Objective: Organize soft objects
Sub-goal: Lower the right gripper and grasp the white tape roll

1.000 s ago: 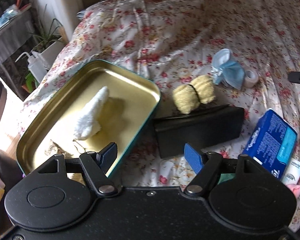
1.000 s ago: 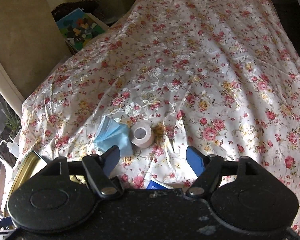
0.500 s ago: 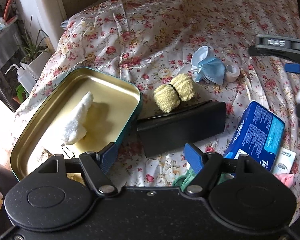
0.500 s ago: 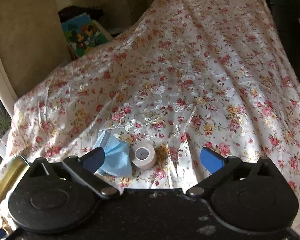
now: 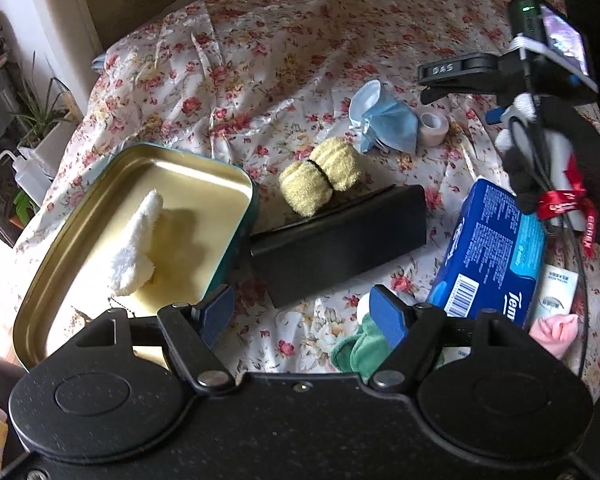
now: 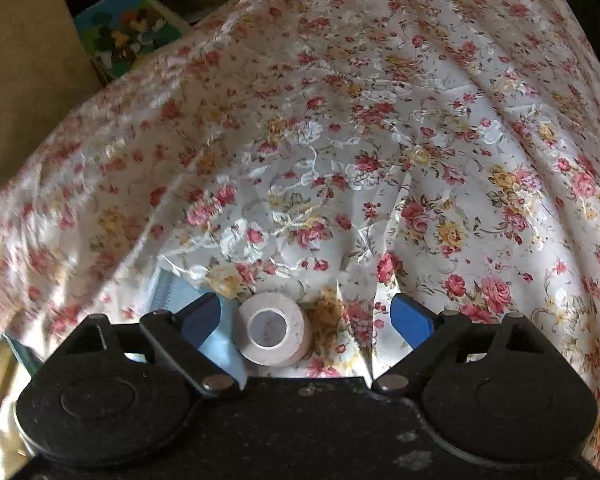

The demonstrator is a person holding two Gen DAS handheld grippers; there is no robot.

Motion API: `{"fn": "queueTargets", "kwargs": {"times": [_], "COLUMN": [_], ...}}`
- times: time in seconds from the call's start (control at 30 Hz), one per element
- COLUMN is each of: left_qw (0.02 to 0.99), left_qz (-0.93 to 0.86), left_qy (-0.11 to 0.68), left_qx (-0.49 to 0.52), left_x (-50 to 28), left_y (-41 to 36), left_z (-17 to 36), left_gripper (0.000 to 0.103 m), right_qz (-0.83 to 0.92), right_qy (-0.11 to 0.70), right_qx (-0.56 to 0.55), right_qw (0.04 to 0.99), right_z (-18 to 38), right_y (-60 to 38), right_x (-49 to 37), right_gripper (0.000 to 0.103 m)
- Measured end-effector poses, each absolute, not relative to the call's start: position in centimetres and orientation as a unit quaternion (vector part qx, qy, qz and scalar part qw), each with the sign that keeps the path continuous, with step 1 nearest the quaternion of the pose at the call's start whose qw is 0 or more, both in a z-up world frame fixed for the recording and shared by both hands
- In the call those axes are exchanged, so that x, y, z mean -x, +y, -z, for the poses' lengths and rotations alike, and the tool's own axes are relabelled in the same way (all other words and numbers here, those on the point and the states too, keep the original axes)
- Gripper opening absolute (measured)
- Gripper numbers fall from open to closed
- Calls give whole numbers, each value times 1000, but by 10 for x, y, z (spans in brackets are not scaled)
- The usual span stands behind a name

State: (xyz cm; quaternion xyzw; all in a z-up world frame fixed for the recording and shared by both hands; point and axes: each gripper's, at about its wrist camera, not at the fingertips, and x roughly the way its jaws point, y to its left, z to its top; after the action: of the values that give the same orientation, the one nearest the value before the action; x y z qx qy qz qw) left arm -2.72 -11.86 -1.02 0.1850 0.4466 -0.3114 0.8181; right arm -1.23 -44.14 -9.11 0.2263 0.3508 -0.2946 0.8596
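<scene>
Hovering over the flowered bedspread point(image 6: 339, 128), the right gripper point(image 6: 305, 318) had its jaws spread wide, and they had just been narrowing a little from their widest. A roll of tape point(image 6: 275, 330) lay on the cloth between them, nearer the left pad, with neither pad pressing it. Beside the roll, a blue face mask point(image 6: 220, 344) was mostly hidden behind the left jaw and the gripper's body, so only a strip of it showed. At the far left edge of that view everything was smeared by blur, and a gold-coloured edge there could not be made out clearly.

From the left wrist view, the left gripper point(image 5: 301, 316) stood with its jaws apart and nothing between them. Just past it sat an open tin point(image 5: 228, 172) with a white rolled cloth point(image 5: 138, 240) lying inside. A yellow rolled towel point(image 5: 319, 176) rested on the bedspread between the tin and the mask point(image 5: 383, 124), touching the top edge of a black case point(image 5: 339, 240). A green cloth point(image 5: 355, 352) was largely covered by the gripper's right jaw. A blue tissue pack point(image 5: 495, 248) lay to the right, its lower end cut off by the gripper. A pink thing point(image 5: 553, 332) beside it was too hidden to name.
</scene>
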Motion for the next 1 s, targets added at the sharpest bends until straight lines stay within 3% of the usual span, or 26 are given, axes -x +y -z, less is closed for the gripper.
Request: {"fn": "queueTargets", "kwargs": {"times": [0.2,0.6,0.73,0.8,0.87,0.93,1.0], "left_qw": [813,818,819,820,820,819,819], "left_qz": [311,298,298,301,301,302,302], "left_qy": [459,461,459,455,453,455,455], "left_qx": [-177,-173,-173,-175,-177,-176,-175], "left_x": [25,23,26,28,29,28,27], "left_y": [-117,-127,-132,-135,-137,-139,-139], "left_z": [13,17,16,16,17,18,18], "left_gripper": [71,71,71,71,71,71,71], "right_qz": [287,270,259,256,250,243,240], "right_qy": [381,392,395,399,412,415,415], "right_qx": [-220,-193,-191,-187,-183,-185,-186], "right_qw": [851,858,861,861,857,857,857], "right_z": [109,115,113,113,117,119,117], "right_y": [-450,-442,-437,-435,-434,-433,-433], "right_x": [-4,-18,-17,-18,-20,-19,-17], "right_gripper": [86,84,79,71,55,47,47]}}
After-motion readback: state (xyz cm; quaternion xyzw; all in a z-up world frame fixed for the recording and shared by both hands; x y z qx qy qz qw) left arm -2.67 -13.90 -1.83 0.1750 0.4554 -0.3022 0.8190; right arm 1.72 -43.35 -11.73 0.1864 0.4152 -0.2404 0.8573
